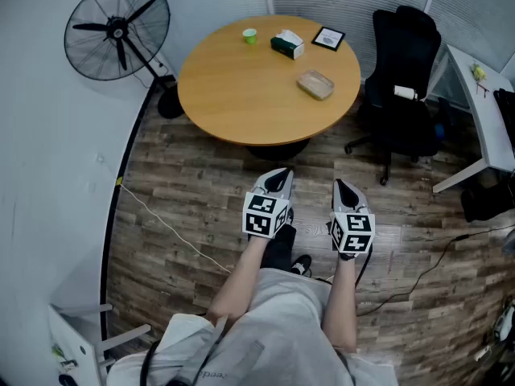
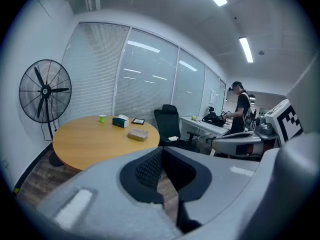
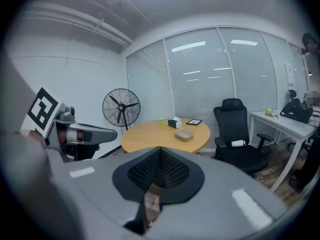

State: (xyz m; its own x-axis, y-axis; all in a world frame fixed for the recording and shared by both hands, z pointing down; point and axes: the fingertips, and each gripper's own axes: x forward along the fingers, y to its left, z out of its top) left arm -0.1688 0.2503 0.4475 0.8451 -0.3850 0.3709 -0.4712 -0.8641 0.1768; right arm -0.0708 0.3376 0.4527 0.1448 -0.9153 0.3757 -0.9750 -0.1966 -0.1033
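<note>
Office room, grey-brown wood-plank floor [image 1: 185, 207], blinds over glass partitions along the far side.

- Left gripper [image 1: 282, 174]: grey shell, black ribbed pads, jaws together at the tip, nothing between them; marker cube [image 1: 264, 214] behind. Held over the floor, pointing at the table.
- Right gripper [image 1: 342, 185]: same build, jaws closed tip to tip, empty; just beside the left one, apart from it.
- Round table [image 1: 241, 87]: smooth light-wood top, dark base; stands just ahead of both grippers, its near edge the closest thing to them. Nothing lies between the jaws and the table.
- On the table, far half: small green cup [image 1: 250, 35]; dark green tissue box [image 1: 287, 45] with white tissue showing; black-framed card [image 1: 328, 38]; shallow tan rectangular container [image 1: 315, 84], nearest the right edge.
- Pedestal fan [image 1: 117, 29]: black wire cage, left of the table by the white wall.
- Black office chair [image 1: 402, 79]: right of the table, on castors.
- White desk [image 1: 491, 127]: far right.
- Thin cable [image 1: 161, 223]: across the floor, left of the grippers.
</note>
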